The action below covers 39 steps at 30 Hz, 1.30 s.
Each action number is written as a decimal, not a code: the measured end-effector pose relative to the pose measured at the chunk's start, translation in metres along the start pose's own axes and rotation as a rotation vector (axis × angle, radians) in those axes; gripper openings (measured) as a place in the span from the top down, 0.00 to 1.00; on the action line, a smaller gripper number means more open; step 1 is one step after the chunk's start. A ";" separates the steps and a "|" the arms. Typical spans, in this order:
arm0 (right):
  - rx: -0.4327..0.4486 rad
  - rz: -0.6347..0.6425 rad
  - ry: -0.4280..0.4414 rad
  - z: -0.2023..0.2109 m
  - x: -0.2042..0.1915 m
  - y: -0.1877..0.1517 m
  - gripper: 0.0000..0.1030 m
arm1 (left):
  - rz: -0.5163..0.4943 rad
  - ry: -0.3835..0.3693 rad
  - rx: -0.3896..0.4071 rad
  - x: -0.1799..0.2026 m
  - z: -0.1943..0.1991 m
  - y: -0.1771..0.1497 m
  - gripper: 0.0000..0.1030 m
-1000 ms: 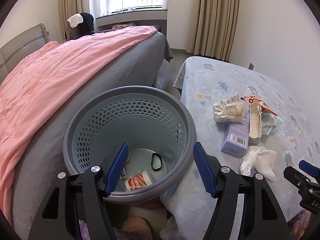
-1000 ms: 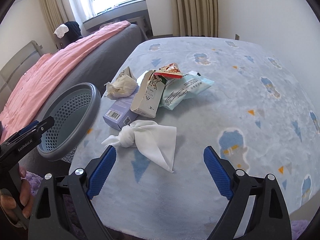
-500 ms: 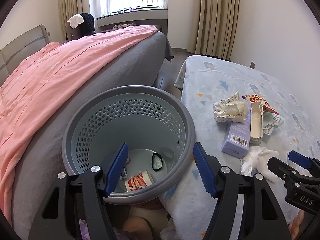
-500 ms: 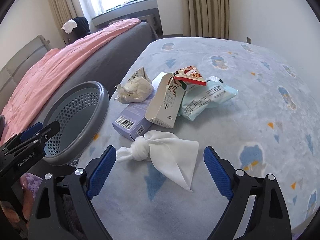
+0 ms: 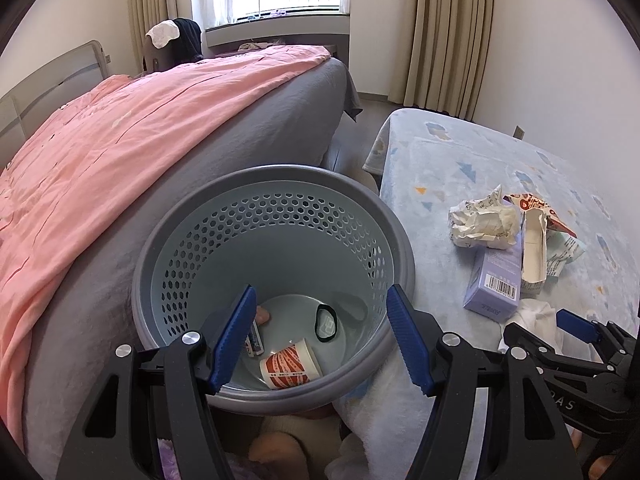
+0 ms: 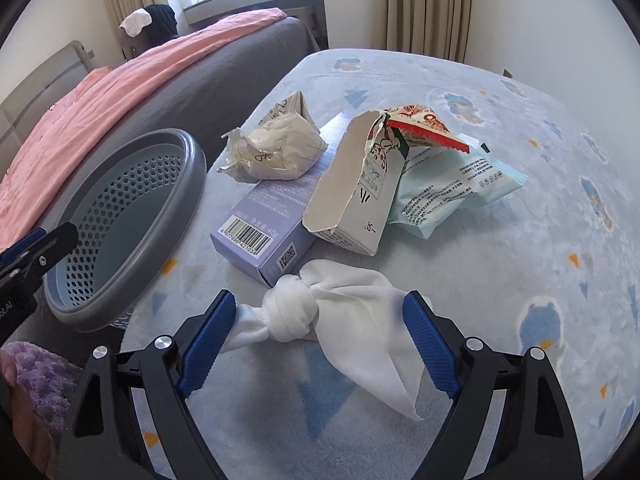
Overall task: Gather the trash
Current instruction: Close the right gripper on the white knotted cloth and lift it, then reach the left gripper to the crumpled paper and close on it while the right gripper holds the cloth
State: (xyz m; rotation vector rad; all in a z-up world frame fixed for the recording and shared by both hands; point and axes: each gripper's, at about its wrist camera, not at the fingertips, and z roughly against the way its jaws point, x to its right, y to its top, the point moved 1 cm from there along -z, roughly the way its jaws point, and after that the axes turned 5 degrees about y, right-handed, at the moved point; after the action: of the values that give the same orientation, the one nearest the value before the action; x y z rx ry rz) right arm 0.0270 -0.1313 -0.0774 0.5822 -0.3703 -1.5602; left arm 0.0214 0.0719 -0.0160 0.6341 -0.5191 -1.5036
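Observation:
A grey perforated waste basket [image 5: 402,252] stands beside the blanket-covered table; inside lie a paper cup [image 5: 290,368], a black band [image 5: 326,322] and a small pack. My left gripper [image 5: 320,340] is open and empty above the basket. My right gripper [image 6: 320,344] is open, its fingers on either side of a knotted white tissue [image 6: 328,320] on the table, not closed on it. Beyond lie a purple box [image 6: 272,224], a torn white carton [image 6: 356,196], crumpled paper [image 6: 276,148], a red snack wrapper [image 6: 424,128] and a pale green packet [image 6: 452,188].
A bed with a pink cover [image 5: 120,160] and grey sheet lies left of the basket. A chair with dark clothes [image 5: 176,44] stands by the window. The pale blue blanket [image 6: 520,280] covers the table. A wall is at the right.
My right gripper has moved forward and down, so the knotted tissue now lies between its fingers. The left gripper has stayed over the basket.

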 end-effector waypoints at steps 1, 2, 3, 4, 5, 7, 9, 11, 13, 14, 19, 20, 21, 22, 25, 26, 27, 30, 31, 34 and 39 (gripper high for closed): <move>-0.003 0.000 0.000 -0.001 0.000 0.000 0.21 | 0.003 -0.002 0.000 -0.001 0.000 0.000 0.37; -0.007 0.000 0.000 -0.003 0.000 -0.001 0.22 | 0.005 -0.005 -0.001 -0.002 0.000 0.001 0.37; -0.009 0.003 -0.002 -0.004 -0.001 -0.001 0.24 | 0.006 -0.008 -0.002 -0.002 0.000 0.001 0.37; -0.013 0.007 -0.004 -0.006 -0.001 -0.002 0.25 | 0.006 -0.009 -0.001 -0.002 0.001 0.001 0.37; -0.016 0.011 -0.006 -0.007 -0.003 -0.002 0.27 | 0.005 -0.011 0.001 -0.002 0.001 0.001 0.37; -0.017 0.021 -0.014 -0.009 -0.004 -0.003 0.31 | 0.006 -0.013 0.005 -0.002 0.003 0.001 0.37; -0.014 0.033 -0.020 -0.010 -0.007 -0.003 0.37 | 0.011 -0.014 0.004 -0.004 0.003 0.001 0.37; -0.014 0.047 -0.019 -0.010 -0.010 -0.003 0.44 | 0.016 -0.015 0.003 -0.005 0.003 0.001 0.37; -0.014 0.062 -0.016 -0.009 -0.013 -0.004 0.51 | 0.016 -0.015 0.004 -0.006 0.003 0.001 0.37; -0.012 0.069 -0.015 -0.008 -0.015 -0.006 0.56 | 0.016 -0.014 0.004 -0.006 0.003 0.001 0.37; -0.010 0.056 0.003 -0.003 -0.013 -0.008 0.64 | 0.015 -0.014 0.005 -0.005 0.003 0.001 0.37; -0.009 0.047 0.008 -0.001 -0.011 -0.008 0.65 | 0.015 -0.014 0.004 -0.005 0.003 0.001 0.37; -0.008 0.038 0.012 0.000 -0.008 -0.009 0.65 | 0.015 -0.015 0.004 -0.005 0.004 0.001 0.37; -0.005 0.030 0.013 0.002 -0.006 -0.009 0.65 | 0.014 -0.015 0.004 -0.005 0.004 0.001 0.37; 0.004 0.010 0.010 0.009 0.001 -0.008 0.65 | 0.011 -0.017 0.006 -0.004 0.005 0.001 0.37; 0.007 0.003 0.010 0.012 0.003 -0.008 0.65 | 0.011 -0.019 0.007 -0.004 0.005 0.001 0.37; 0.009 -0.002 0.009 0.014 0.005 -0.008 0.65 | 0.010 -0.021 0.007 -0.003 0.006 0.001 0.37; 0.016 -0.012 0.004 0.021 0.010 -0.009 0.65 | 0.008 -0.028 0.009 -0.001 0.007 0.001 0.37; 0.018 -0.015 0.003 0.023 0.012 -0.009 0.65 | 0.007 -0.030 0.010 -0.001 0.008 0.001 0.37; 0.022 -0.023 -0.003 0.029 0.017 -0.010 0.65 | 0.003 -0.037 0.013 0.002 0.010 0.001 0.37; 0.028 -0.029 -0.011 0.039 0.026 -0.014 0.65 | -0.001 -0.046 0.015 0.008 0.013 0.002 0.37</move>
State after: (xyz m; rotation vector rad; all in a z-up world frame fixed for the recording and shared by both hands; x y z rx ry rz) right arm -0.0067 -0.1602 -0.0567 0.6029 -0.3940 -1.5883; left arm 0.0145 0.0628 -0.0060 0.6128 -0.5655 -1.5195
